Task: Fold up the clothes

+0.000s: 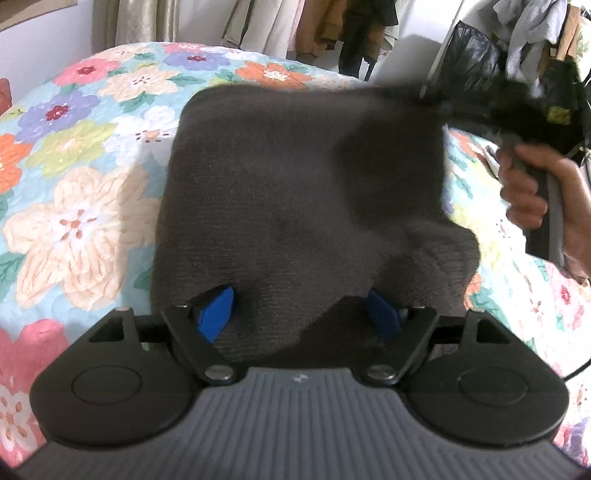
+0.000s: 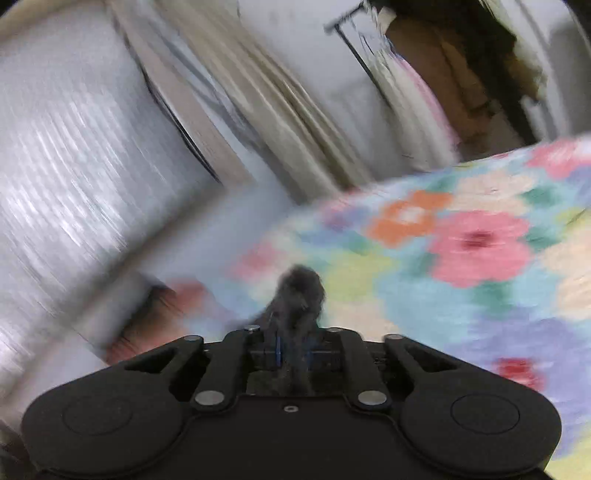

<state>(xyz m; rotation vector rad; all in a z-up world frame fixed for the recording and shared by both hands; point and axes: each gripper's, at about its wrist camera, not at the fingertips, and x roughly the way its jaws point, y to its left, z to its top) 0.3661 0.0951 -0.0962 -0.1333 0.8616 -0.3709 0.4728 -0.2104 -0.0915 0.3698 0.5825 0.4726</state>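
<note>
A dark grey knit garment lies folded on a floral bedspread. My left gripper stands open at the garment's near edge, its blue pads wide apart with the fabric lying between them. At the garment's far right corner a person's hand holds my right gripper, blurred. In the right wrist view the right gripper has its jaws close together on a tuft of the dark garment, above the bedspread.
Clothes hang on a rack behind the bed, beside pale curtains. In the blurred right wrist view there are curtains, the rack and a white ribbed surface to the left.
</note>
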